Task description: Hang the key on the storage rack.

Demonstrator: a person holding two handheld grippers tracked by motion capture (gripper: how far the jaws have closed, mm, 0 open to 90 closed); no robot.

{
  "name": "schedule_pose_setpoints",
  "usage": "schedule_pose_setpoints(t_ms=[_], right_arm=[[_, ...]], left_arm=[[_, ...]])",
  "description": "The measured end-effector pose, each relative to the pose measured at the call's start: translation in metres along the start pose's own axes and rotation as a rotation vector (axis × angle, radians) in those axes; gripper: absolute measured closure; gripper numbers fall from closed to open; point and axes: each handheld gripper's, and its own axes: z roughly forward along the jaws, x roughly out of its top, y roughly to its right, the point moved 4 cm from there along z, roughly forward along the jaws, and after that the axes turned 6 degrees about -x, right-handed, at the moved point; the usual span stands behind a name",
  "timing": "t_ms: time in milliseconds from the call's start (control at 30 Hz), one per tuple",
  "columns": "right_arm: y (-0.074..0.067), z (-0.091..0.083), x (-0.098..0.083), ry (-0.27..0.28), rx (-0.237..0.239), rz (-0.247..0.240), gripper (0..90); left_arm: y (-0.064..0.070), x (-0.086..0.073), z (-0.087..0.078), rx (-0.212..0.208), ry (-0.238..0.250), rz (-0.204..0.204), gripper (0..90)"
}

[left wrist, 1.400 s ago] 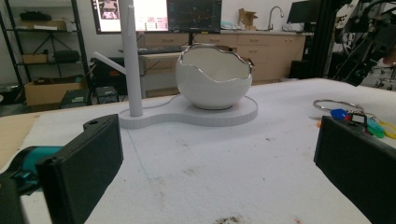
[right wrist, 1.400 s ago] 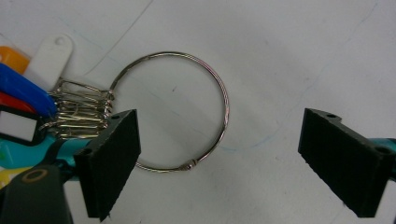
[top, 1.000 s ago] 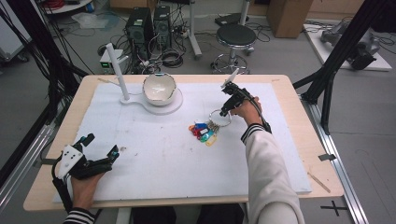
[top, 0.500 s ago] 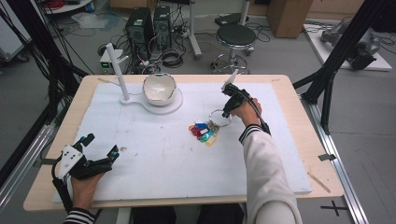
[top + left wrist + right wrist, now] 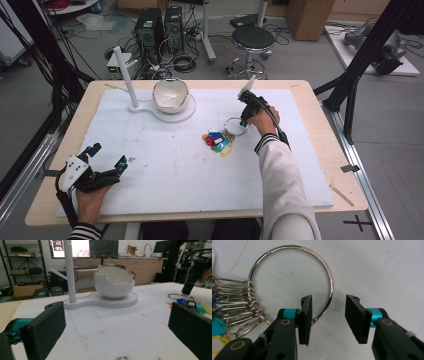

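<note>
Around the metal key ring (image 5: 291,282), at three o'clock on its rim, my right gripper (image 5: 328,319) stands partly open, one jaw inside, one outside, gripping nothing. My left gripper (image 5: 106,162) rests wide open, empty.

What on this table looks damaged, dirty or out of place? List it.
The white bowl on the stand has a jagged, eggshell-like rim, which may well be its design. The white mat shows dark smudges near the left tongs. The key ring lies flat, nothing spilled.
</note>
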Motion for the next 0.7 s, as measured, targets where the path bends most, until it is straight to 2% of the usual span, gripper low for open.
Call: schedule_pose_setpoints(t_ms=[167,700], right_arm=[[-0.0013,0.0021,0.0004,-0.009,0.006,0.004,66.6],[-0.0015,0.0059,0.0012,-0.023,0.007,0.020,76.2]], left_arm=[[0.0000,0.0000,0.0001,0.000,0.000,0.002,1.7],[0.0002,0.0000,0.0002,0.000,0.000,0.004,1.7]])
